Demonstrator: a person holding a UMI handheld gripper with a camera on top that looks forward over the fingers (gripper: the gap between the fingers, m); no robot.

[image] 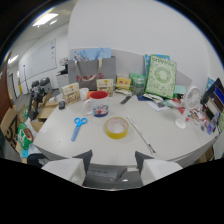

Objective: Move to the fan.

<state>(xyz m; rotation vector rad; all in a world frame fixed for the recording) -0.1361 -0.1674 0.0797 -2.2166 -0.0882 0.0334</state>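
Two fingers of my tool (113,162) stand wide apart w/ nothing between them, holding nothing and touching nothing; they hang over the near edge of the white table (165,135).

Going left to right. Far left, off the table edge, a cardboard box (10,122) and a green packet (25,135). On the table's left part, blue scissors (78,127) lie flat, beyond my left finger. Behind them a small house-like carton (71,93). Near the middle, a white mug w/ red rim (98,103), and just right of it and closer to me a yellow tape roll (116,127) lying flat, about straight ahead of the gap between my fingers. At the back, a grey bag (93,73) w/ small boxes (106,85) in front. A thin stick or ruler (140,134) runs diagonally, from the tape roll toward my right finger. Back right of center, a green-and-white box (161,76) stands upright.

White fan (189,105) stands upright near the table's right edge, well apart from my tool: beyond the right finger and far off to the right, past the tape roll and stick. Clutter sits around its base; can't tell what exactly. Dark screen (218,95) further right.
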